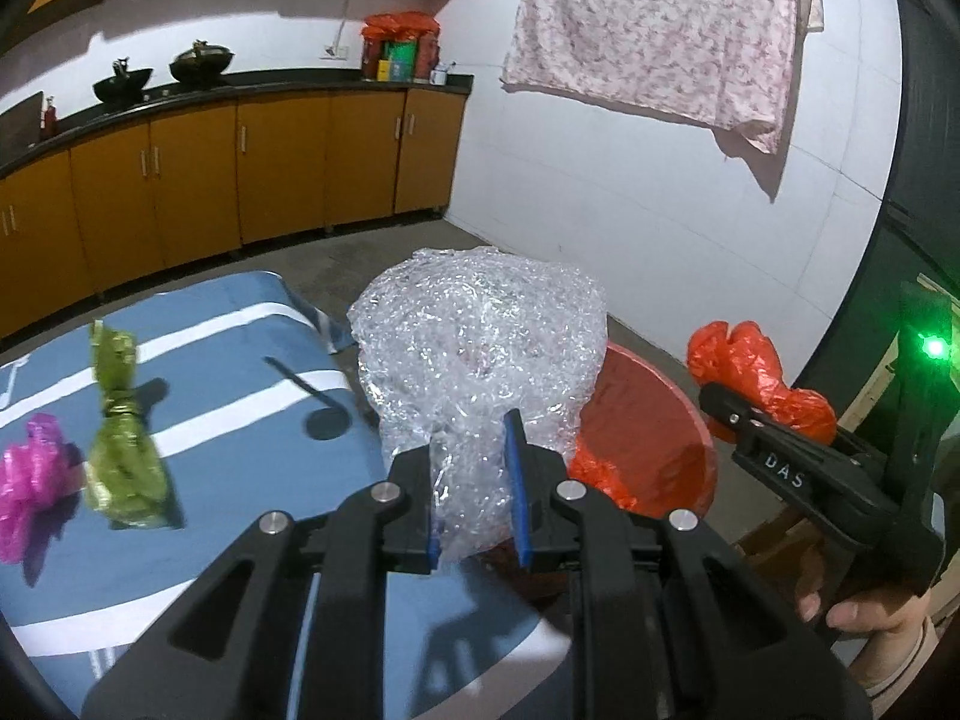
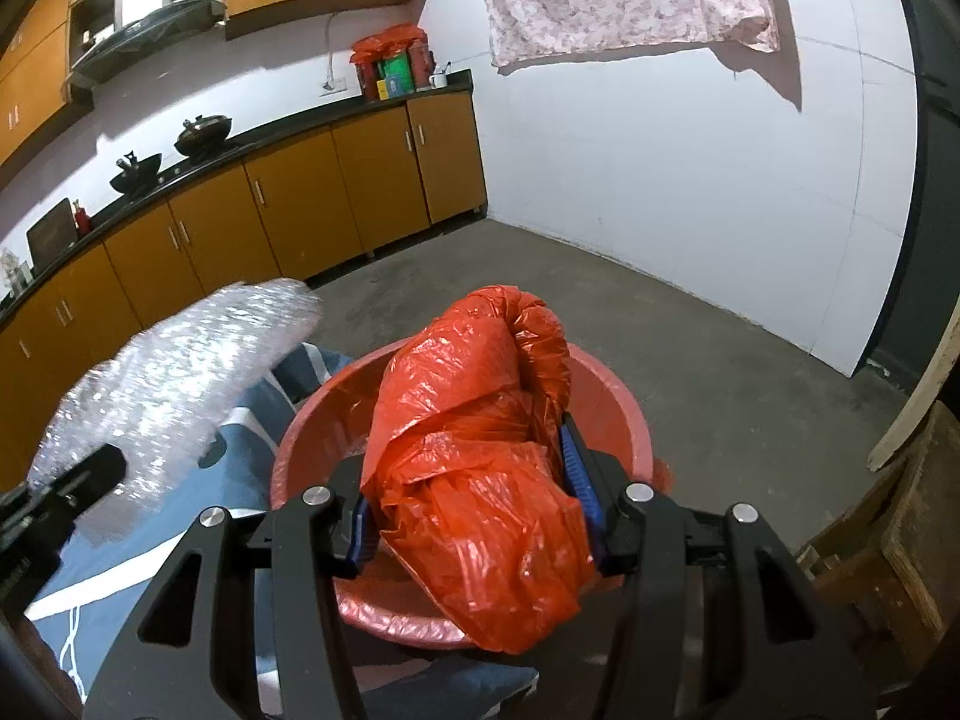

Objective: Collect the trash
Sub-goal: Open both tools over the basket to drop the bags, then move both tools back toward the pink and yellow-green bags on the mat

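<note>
Blue-and-white striped cloth [image 1: 240,438] covered the work surface, with the kitchen's orange base cabinets [image 1: 240,174] and white wall behind it.

Nearest the left wrist camera, the left gripper [image 1: 474,480] was closed on the lower neck of a clear crumpled bubble-wrap bundle [image 1: 480,336], held upright above the cloth, just beside the round red plastic basin [image 1: 660,414]. The bundle's bulk stood above the pinch point, so the grip was judged top-heavy: a quick swing could pull the thin film out from between the blue pads [image 1: 516,480].

In the right wrist view, the right gripper [image 2: 474,516] was clamped on a crumpled red plastic bag [image 2: 474,480], held over the basin's interior. Loose folds hung below the fingers. On release, the film could cling to a pad or spring open and catch on the basin rim [image 2: 624,396] instead of dropping inside.

Both grippers were near each other at the basin, so a collision or tangling of the two films was a possible fault if both moved in together. A knock could also shift the light basin.

Farther left on the cloth lay a twisted green foil wrapper [image 1: 123,438] and, just beside it, a crumpled magenta plastic bag [image 1: 30,480], both uncollected. A small dark spoon-like object [image 1: 312,402] lay between them and the bundle; its nature could not be told.
</note>
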Demonstrator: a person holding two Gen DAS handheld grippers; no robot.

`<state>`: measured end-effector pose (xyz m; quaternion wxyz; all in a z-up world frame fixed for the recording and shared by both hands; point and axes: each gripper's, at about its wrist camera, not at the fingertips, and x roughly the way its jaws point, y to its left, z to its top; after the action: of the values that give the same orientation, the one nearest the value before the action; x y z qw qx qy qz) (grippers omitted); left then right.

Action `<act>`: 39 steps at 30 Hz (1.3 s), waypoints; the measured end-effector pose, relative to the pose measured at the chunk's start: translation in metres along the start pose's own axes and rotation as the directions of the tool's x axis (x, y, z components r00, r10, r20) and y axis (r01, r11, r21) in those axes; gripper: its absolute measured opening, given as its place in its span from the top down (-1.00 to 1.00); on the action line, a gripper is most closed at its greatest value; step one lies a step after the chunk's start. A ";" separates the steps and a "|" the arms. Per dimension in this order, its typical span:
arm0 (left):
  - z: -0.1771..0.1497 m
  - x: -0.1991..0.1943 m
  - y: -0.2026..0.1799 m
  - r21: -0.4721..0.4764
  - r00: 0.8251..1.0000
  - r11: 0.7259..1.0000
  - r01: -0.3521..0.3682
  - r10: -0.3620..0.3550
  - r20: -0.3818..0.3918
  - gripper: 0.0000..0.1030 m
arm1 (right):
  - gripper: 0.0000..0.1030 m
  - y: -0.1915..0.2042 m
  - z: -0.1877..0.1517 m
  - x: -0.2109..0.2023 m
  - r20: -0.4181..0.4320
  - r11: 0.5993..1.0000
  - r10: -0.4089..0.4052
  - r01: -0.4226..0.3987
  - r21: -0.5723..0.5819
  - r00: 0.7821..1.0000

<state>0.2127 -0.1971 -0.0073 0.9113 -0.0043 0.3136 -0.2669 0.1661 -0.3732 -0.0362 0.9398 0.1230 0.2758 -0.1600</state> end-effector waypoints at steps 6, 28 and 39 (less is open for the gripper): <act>-0.001 0.031 -0.015 0.011 0.999 0.999 0.033 -0.032 -0.036 0.64 | 0.00 -0.009 0.007 0.014 -0.005 1.000 0.001 0.000 0.031 1.000; -0.011 0.057 0.015 -0.047 0.997 0.999 -0.015 0.011 -0.079 -0.36 | -0.92 -0.015 0.012 0.019 0.038 0.997 0.000 -0.003 0.077 0.999; -0.040 -0.021 0.087 -0.025 0.946 0.946 -0.324 0.325 0.011 -0.91 | -0.97 0.026 -0.017 0.011 0.002 0.997 -0.029 0.029 -0.074 1.000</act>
<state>0.2181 -0.1057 -0.0431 0.9449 0.0347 0.3064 -0.1097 0.1762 -0.3465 -0.0530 0.9414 0.0839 0.2830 -0.1631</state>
